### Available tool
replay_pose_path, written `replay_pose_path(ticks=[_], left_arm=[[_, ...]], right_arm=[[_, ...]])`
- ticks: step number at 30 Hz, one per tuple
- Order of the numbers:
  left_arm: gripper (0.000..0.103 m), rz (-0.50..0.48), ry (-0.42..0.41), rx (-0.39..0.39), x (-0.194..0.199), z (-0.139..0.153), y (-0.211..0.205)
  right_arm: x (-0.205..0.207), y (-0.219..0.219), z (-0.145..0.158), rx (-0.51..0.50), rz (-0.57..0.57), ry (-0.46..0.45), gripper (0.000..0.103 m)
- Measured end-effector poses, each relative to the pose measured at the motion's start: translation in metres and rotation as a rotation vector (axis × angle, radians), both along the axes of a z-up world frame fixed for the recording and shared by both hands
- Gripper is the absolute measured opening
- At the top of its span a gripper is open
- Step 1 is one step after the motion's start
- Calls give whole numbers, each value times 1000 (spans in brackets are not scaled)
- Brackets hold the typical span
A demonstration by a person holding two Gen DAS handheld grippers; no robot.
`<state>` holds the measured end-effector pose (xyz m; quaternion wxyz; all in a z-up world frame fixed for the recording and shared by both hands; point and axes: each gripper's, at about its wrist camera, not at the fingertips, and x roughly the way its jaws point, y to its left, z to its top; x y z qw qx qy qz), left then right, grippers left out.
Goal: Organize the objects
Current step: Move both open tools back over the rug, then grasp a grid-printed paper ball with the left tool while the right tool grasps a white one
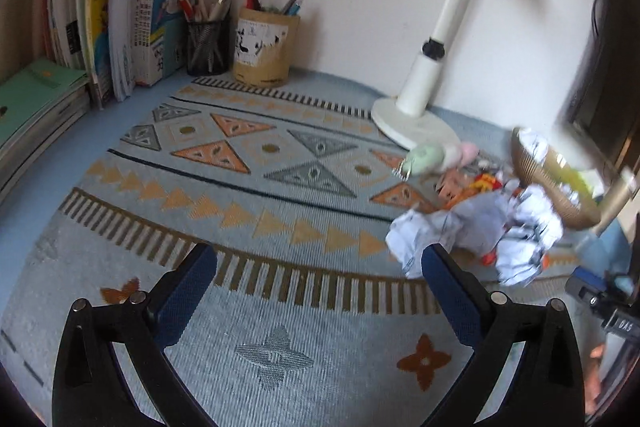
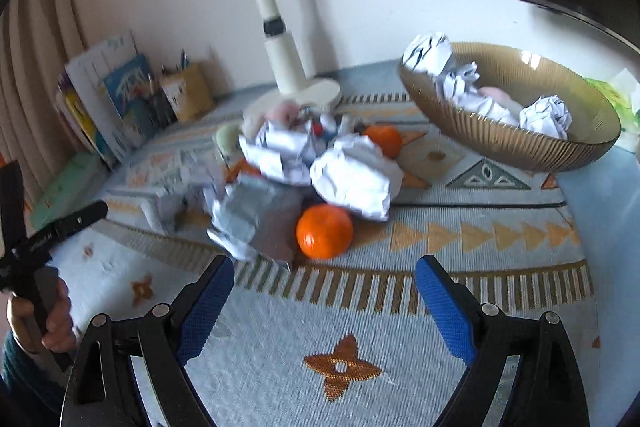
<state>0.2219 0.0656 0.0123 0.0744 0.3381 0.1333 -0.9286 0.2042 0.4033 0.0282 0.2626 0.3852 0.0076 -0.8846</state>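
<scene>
Amber ribbed glass forms the bowl (image 2: 508,143), the landmark on the patterned cloth (image 2: 400,327) that covers the surface. Inside the bowl lie several crumpled paper balls (image 2: 546,115), one perched on its far left rim. Left of the bowl, out on the cloth, sits a heap of more crumpled paper (image 2: 352,179). One orange (image 2: 325,231) rests against the near side of that heap, and a second orange (image 2: 384,139) lies between the heap and the bowl. Behind the heap, further from the bowl, the white lamp (image 2: 280,59) stands on its round base, with small soft toys (image 1: 428,157) just beside that base. Far to the left of the bowl, against the wall, are two pen holders (image 1: 266,47) and a row of upright books (image 1: 120,27).

The left hand-held gripper (image 1: 318,291) hangs over bare cloth, its blue-padded jaws spread wide and released, nothing between them. The right hand-held gripper (image 2: 324,303) is likewise released, jaws apart and empty, poised just short of the near orange. A person's hand (image 2: 48,319) grips the left tool's handle.
</scene>
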Motion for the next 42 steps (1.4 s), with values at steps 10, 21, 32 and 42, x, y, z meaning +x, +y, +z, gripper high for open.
replay_pose_path(ticks=[10,21,32,42], left_arm=[[101,-346,-37,-131,-16,8,61],[36,-360,-157,11,-65,-18,57],[30,-274,-17,47,-26,13,44],[30,-253,-22,57,-26,-8,66]], right_arm=[[-4,-41,48,-57,179,-12,91],[-54,-164,28,204,265,-91,59],[-33,-96,78,-115,242,-67,13],[0,49,17,-54,8,-177,13]])
